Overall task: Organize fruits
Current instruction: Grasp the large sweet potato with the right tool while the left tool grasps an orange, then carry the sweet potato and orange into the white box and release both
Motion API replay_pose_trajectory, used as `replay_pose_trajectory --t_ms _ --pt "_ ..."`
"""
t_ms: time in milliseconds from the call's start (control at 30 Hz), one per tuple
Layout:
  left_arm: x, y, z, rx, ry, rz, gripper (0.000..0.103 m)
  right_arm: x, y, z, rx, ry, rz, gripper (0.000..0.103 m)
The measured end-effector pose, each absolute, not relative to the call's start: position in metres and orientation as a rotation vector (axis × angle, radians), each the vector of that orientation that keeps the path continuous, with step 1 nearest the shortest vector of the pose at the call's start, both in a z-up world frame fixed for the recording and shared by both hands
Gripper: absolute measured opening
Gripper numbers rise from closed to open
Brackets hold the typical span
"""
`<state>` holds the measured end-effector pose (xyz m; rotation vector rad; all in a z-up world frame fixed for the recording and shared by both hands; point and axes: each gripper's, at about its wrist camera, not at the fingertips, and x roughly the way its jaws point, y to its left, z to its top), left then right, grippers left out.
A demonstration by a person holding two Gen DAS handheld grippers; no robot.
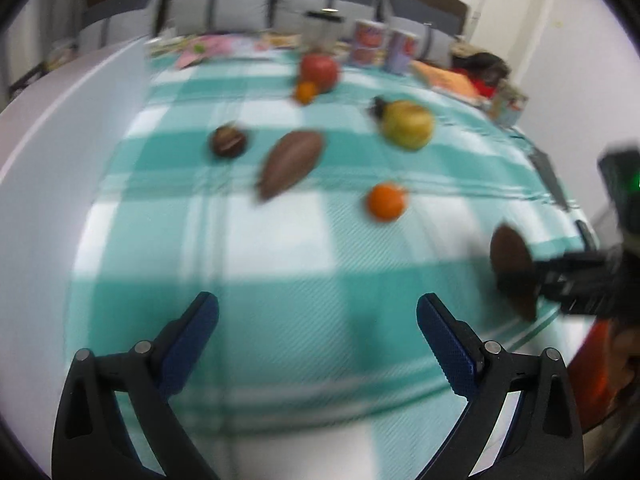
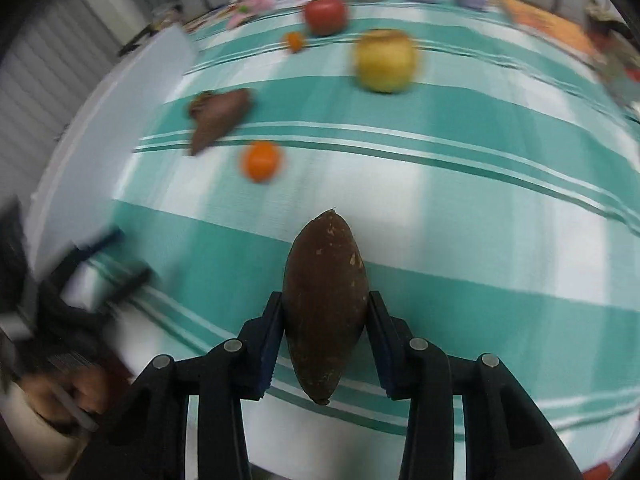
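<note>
Fruits lie scattered across a teal-and-white checked tablecloth (image 1: pixel 280 240) as two hand-held grippers work above it. Seen from the left wrist, a white board (image 1: pixel 80 128) borders the cloth at far left. Next comes a small round dark brown fruit (image 1: pixel 228 142), then a long brown pointed fruit (image 1: pixel 291 164) lying on its side. Behind them, a tiny orange fruit (image 1: pixel 306 92) sits just beside a red apple (image 1: pixel 319 70). Further right, an orange (image 1: pixel 386 202) rests alone on a white square, with a yellow apple (image 1: pixel 408 124) beyond it. Cups and packets, blurred, line the far edge of the table.

The left gripper (image 1: pixel 318 316) hangs over bare cloth, its blue-padded fingers spread wide with nothing between them. At the right, the right gripper (image 2: pixel 324 320) pinches a second long brown fruit (image 2: pixel 325 308) by its middle, both pads pressed against its sides. The fruit's pointed tip faces away from the camera, and its other end hangs down between the fingers. From the left wrist it appears clear of the cloth. A hand (image 2: pixel 68 396) shows at the lower left of the right wrist view.
</note>
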<state>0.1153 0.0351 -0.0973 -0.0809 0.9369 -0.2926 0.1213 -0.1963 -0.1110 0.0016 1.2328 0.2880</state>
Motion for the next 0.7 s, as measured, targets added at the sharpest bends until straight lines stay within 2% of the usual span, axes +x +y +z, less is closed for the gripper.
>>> replay_pose_trajectory --t_ms 133,300,367,400,433,533,700 --pt "0.157 0.0 -0.097 -0.025 0.973 -0.329 0.099 0.118 -0.233 -0.118 0.122 1.225 0.257 0.041" --pt "0.188 -0.038 -0.111 0.094 1.013 -0.31 0.098 0.115 -0.24 -0.114 0.126 1.194 0.245 0.041" --pt "0.192 -0.044 -0.115 0.117 1.018 -0.298 0.094 0.114 -0.242 -0.115 0.138 1.191 0.247 0.041" --pt "0.192 -0.046 -0.117 0.126 1.021 -0.292 0.077 0.114 -0.244 -0.115 0.138 1.19 0.246 0.041" --pt "0.194 -0.049 -0.12 0.138 1.035 -0.291 0.05 0.114 -0.245 -0.115 0.143 1.19 0.248 0.041" --pt "0.191 -0.054 -0.12 0.157 1.025 -0.294 0.03 0.114 -0.247 -0.116 0.161 1.191 0.253 0.04" --pt "0.177 -0.041 -0.111 0.071 1.061 -0.311 0.029 0.113 -0.251 -0.114 0.244 1.207 0.29 0.04"
